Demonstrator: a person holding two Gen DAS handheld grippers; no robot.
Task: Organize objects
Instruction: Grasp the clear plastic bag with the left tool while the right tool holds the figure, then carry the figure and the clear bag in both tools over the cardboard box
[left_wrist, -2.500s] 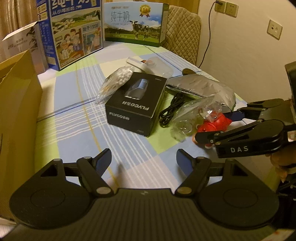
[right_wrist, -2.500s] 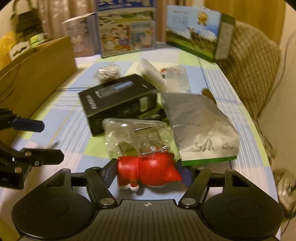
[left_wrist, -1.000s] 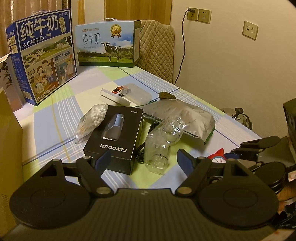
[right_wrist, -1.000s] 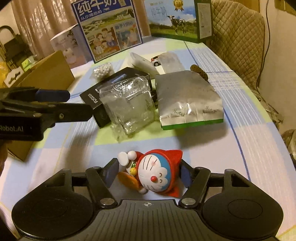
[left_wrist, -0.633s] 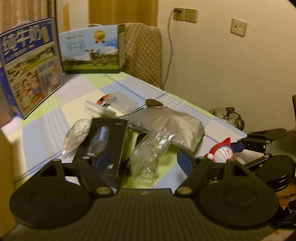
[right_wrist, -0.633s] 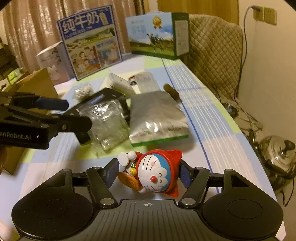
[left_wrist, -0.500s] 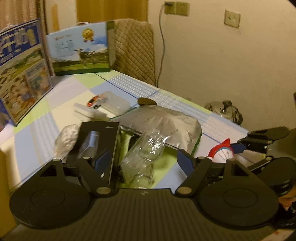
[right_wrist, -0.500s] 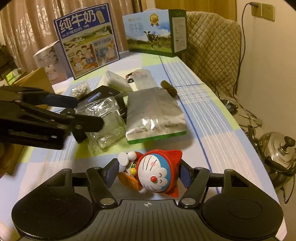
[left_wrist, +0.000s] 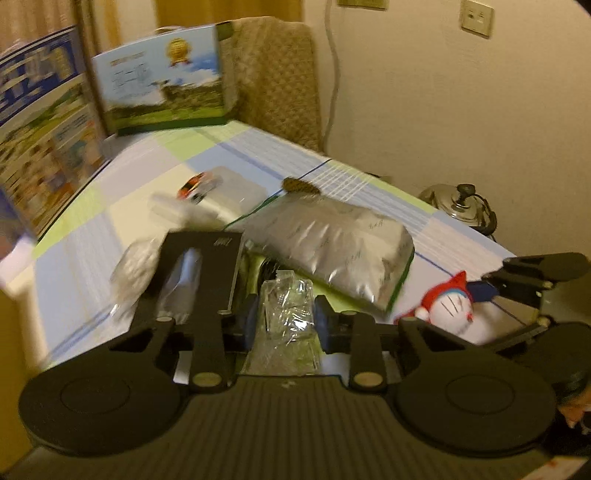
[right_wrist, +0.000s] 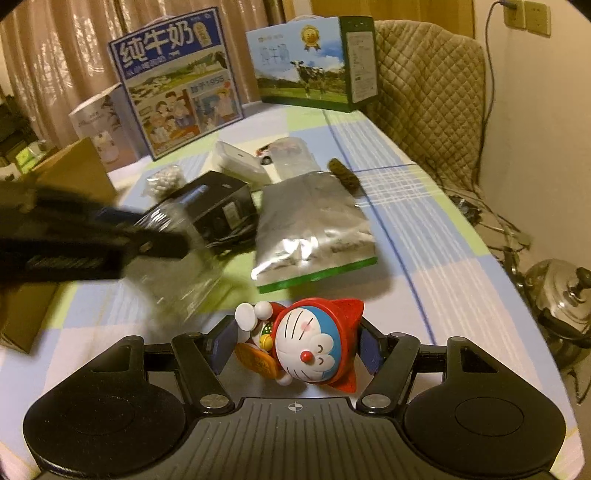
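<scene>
Left claw (left_wrist: 283, 320) pinches a clear plastic bag (left_wrist: 288, 314), level above the tabletop (left_wrist: 236, 155). Right claw (right_wrist: 297, 347) pinches a Doraemon figure (right_wrist: 310, 343), near right.

My left gripper (right_wrist: 162, 245) is a dark smear in the right camera, and the crinkly clear plastic bag (right_wrist: 184, 273) under it is smeared too. In the left camera the big blue picture box (left_wrist: 40, 147) is fuzzy and cut off by the edge. The small bag of white beads (left_wrist: 135, 267) is only a grey blur. A black cable (left_wrist: 266, 271) is mostly hidden behind the clear bag.
</scene>
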